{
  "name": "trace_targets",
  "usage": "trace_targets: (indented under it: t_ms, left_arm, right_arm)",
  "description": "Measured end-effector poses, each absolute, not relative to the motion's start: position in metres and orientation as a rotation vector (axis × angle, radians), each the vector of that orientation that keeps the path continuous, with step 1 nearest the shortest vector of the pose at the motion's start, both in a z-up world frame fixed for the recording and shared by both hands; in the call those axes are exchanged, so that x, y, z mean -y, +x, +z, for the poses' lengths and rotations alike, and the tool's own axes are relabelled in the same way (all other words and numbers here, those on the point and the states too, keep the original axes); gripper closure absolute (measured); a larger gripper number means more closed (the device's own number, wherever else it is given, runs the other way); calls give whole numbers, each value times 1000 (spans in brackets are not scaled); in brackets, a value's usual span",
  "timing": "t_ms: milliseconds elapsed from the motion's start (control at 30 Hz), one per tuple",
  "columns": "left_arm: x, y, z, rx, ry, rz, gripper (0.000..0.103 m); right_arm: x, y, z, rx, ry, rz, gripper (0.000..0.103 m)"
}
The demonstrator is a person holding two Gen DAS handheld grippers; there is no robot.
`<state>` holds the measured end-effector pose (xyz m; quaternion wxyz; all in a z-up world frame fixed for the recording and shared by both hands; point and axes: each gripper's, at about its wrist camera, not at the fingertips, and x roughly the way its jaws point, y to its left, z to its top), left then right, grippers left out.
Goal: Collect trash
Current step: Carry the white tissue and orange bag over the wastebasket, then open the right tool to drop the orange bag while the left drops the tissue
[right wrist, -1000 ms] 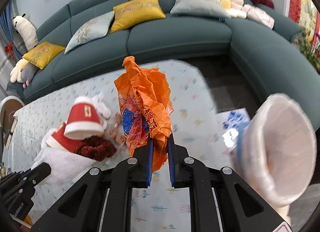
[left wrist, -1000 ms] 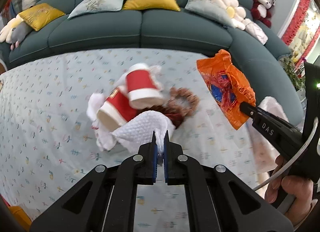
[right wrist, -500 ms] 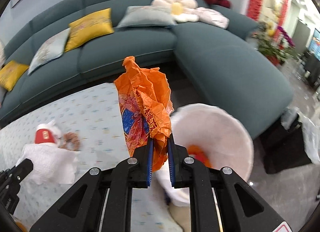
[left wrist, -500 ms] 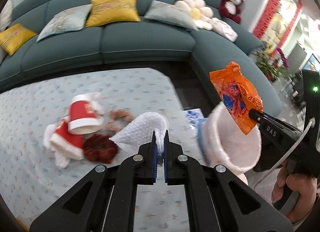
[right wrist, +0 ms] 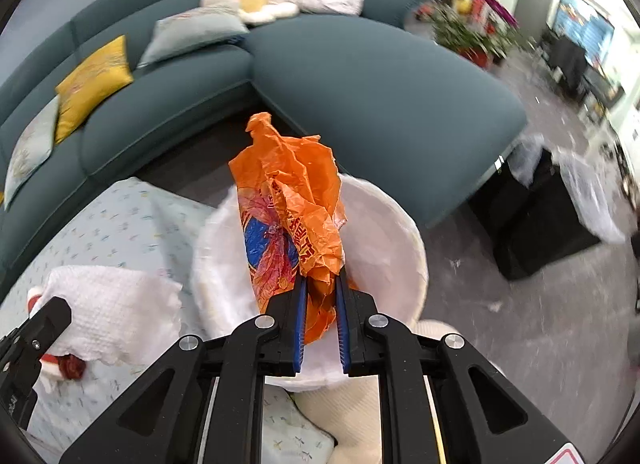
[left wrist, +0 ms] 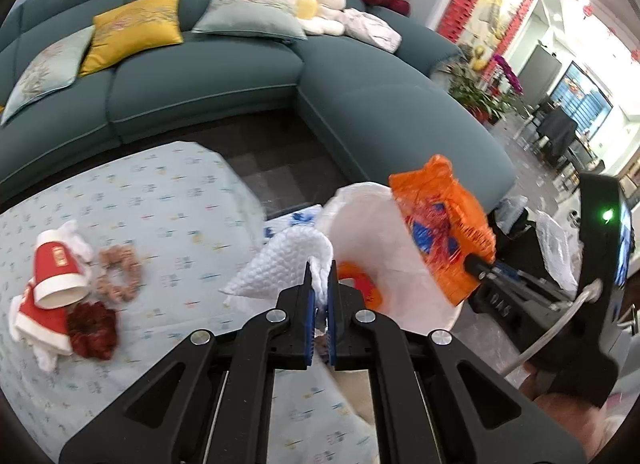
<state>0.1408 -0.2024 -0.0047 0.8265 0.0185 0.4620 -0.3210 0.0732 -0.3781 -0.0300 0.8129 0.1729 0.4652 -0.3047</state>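
Left gripper (left wrist: 319,284) was clamped on a white paper towel (left wrist: 280,268), held at the table's edge just beside the white-lined trash bin (left wrist: 372,240), at about 9 o'clock from it. Right gripper (right wrist: 322,296) was clamped on a crumpled orange wrapper (right wrist: 292,204), held over the bin's mouth. Red paper cups (left wrist: 54,272) and scrunchies (left wrist: 120,274) lay on the patterned tablecloth (left wrist: 160,200), at 9 o'clock of the left-wrist view. Teal sofa (left wrist: 200,76) stood at 12.

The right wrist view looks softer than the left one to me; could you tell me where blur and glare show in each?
Right wrist view: sofa and floor smeared, crumpled orange plastic wrapper sharp. Left wrist view: mostly crisp, bright glare at the upper right windows; both bend straight lines.
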Motion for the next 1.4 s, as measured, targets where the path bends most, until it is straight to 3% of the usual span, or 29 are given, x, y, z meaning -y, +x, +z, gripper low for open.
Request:
trace_targets:
  t_ms: [467, 633, 800, 1333, 1400]
  left_arm:
    - [257, 144, -16, -1010, 108, -759, 99]
    - [259, 150, -21, -1044, 78, -764, 98]
    - [256, 151, -27, -1072, 61, -755, 98]
    - [219, 160, -27, -1071, 53, -667, 97]
    - [211, 162, -28, -1077, 39, -654, 96]
  right_arm:
    - [409, 59, -53, -1041, 468, -722, 90]
    - [409, 59, -51, -1027, 479, -720, 84]
    - [407, 60, -43, -1000, 438, -739, 71]
    - [375, 73, -19, -953, 327, -648, 66]
    - [368, 75, -16, -945, 305, -629, 62]
